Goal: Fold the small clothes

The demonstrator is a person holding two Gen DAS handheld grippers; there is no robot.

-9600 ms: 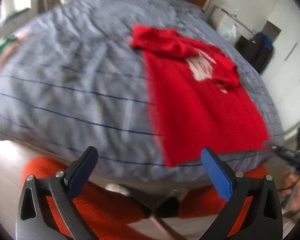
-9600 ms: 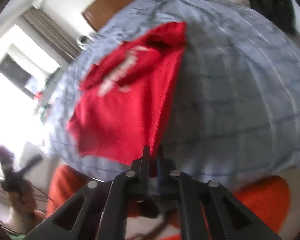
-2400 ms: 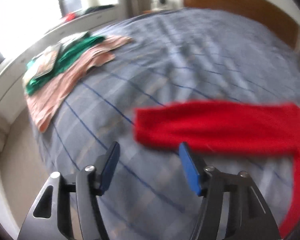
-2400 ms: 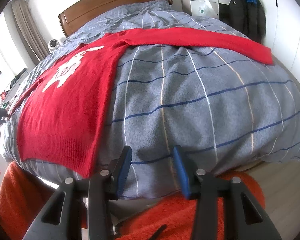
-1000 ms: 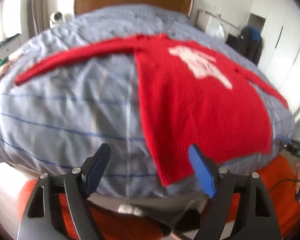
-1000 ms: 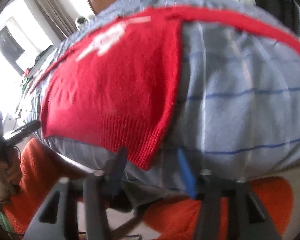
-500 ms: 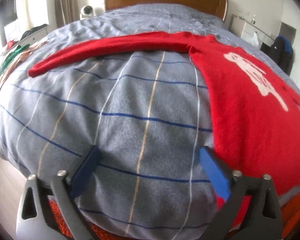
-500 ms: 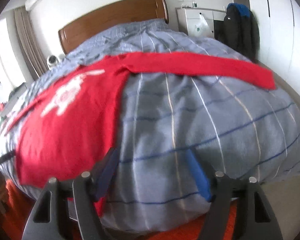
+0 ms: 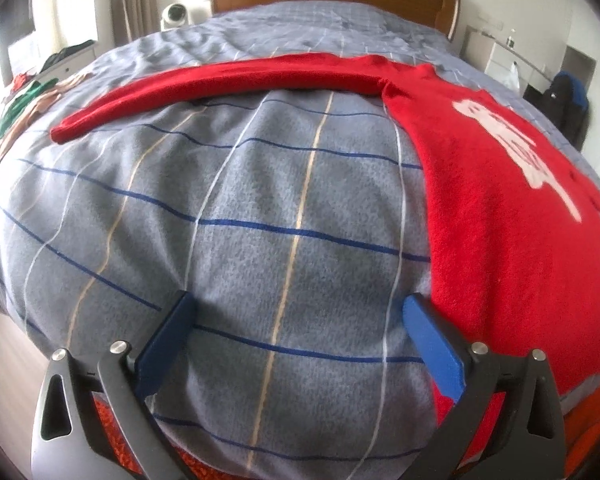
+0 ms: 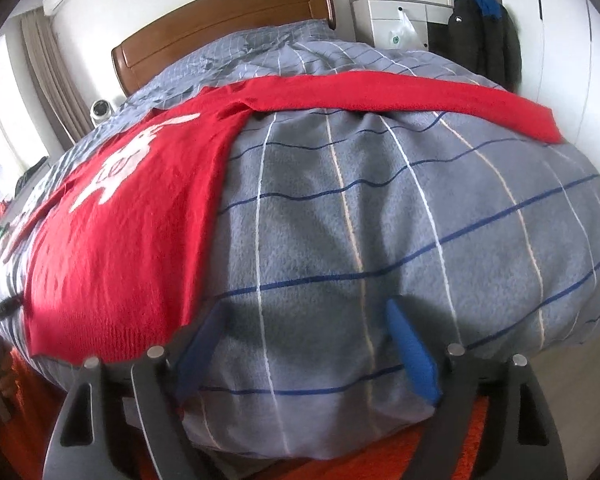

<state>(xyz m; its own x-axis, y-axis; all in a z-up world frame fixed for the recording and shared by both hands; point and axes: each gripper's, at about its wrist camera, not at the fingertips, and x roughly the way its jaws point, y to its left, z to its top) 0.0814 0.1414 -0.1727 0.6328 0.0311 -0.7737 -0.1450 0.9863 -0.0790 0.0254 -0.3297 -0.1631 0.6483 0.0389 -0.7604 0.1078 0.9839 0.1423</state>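
Note:
A red sweater with a white motif lies flat on the bed, both sleeves spread out sideways. In the left wrist view its left sleeve runs across the duvet to the left. In the right wrist view the sweater body lies at left and the other sleeve reaches right. My left gripper is open and empty over bare duvet, just left of the sweater's hem. My right gripper is open and empty, just right of the hem.
The bed has a grey checked duvet and a wooden headboard. Folded green and pink clothes lie at the bed's left edge. A white cabinet and a dark jacket stand at right. An orange rug lies below.
The sweater was crumpled and is now spread flat with sleeves out. The right gripper, shut at first, is open. In the last half second both grippers have moved slightly closer to the duvet.

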